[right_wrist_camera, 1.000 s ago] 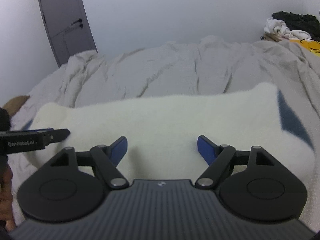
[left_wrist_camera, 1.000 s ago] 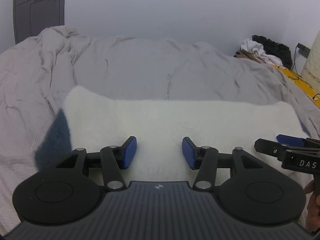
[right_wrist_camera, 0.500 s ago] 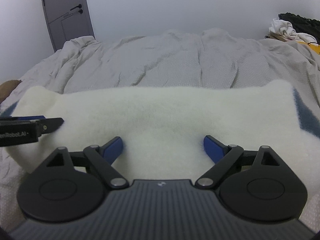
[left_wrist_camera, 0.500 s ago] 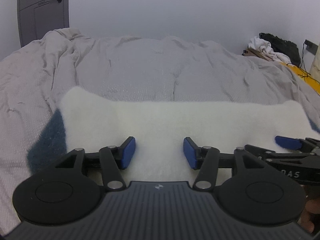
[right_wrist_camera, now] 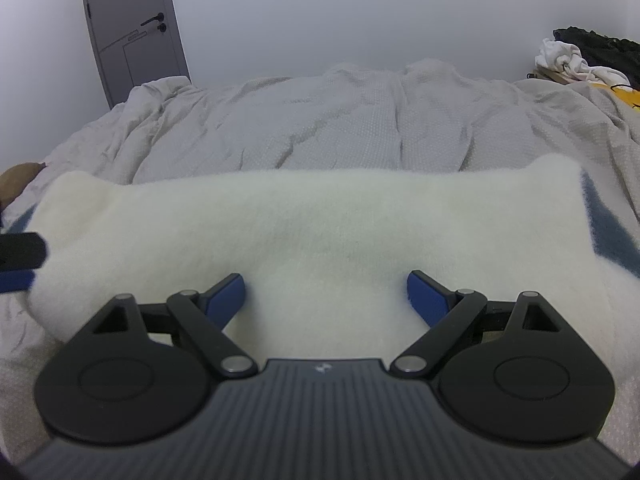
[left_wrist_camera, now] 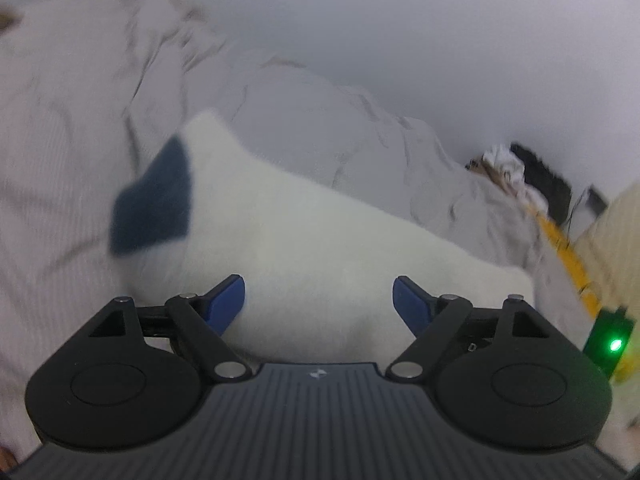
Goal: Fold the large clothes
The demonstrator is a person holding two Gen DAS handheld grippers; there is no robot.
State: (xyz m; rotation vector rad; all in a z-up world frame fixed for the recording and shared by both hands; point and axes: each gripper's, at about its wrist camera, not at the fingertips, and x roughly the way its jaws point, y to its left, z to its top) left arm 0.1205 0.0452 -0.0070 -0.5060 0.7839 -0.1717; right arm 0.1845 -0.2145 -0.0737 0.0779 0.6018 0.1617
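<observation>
White fleece garment [right_wrist_camera: 320, 232] is laid across the grey bedspread [right_wrist_camera: 340, 128] — a broad folded band filling the middle of the right wrist view, long axis running left to right across the frame. Dark blue patches are noted at both ends: one at the right edge of that view, one at centre left of the left wrist view [left_wrist_camera: 154, 200].

Right gripper [right_wrist_camera: 325, 292] is seen low centre, directly over the middle of the band, jaws spread wide, nothing pinched. Left gripper [left_wrist_camera: 319, 298] has just been opening its jaws; they stand wide apart, fleece visible behind the gap but not pressed by the pads. Its view is tilted and blurred — the band runs from upper left to lower right there.

Left gripper's tip is glimpsed at the left edge of the right wrist view, beside the band's left end. That end is judged nearer the left hand, the blue-patched right end nearer the right.
</observation>
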